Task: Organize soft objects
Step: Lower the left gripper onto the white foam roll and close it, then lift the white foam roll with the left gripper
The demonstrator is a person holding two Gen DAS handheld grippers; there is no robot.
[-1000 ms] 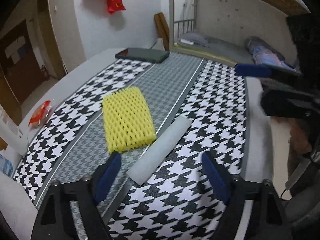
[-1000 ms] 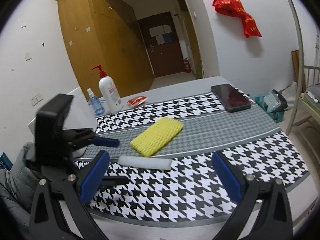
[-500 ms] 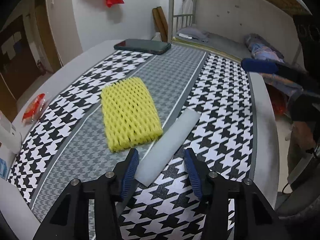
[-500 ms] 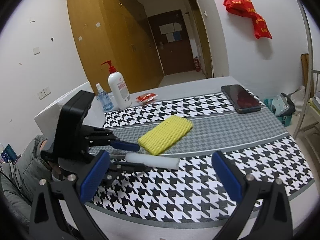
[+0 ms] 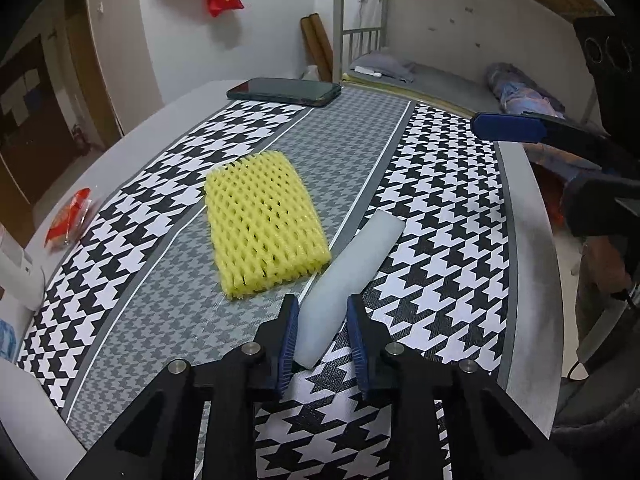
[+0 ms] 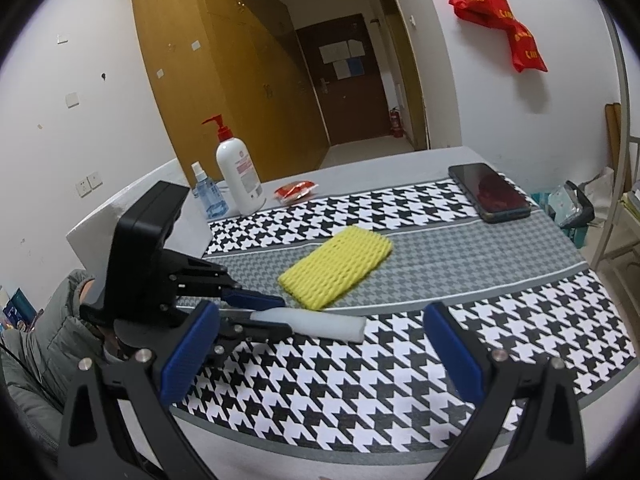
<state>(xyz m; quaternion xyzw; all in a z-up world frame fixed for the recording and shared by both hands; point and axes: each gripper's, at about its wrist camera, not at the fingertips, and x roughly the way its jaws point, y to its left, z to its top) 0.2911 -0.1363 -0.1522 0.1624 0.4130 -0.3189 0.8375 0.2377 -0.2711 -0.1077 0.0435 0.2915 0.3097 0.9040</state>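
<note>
The left gripper (image 5: 322,330) had just been closing on the white foam strip's (image 5: 348,274) near end, beside the yellow foam net (image 5: 264,224), ready to lift; the right gripper (image 6: 320,354) hung open.

Both wrist views look steeply down across the table (image 5: 132,128), apparently from adjacent sides, sharing its patterned middle.

White foam strip (image 5: 347,276) flat, just beside yellow foam net (image 5: 264,226).
</note>
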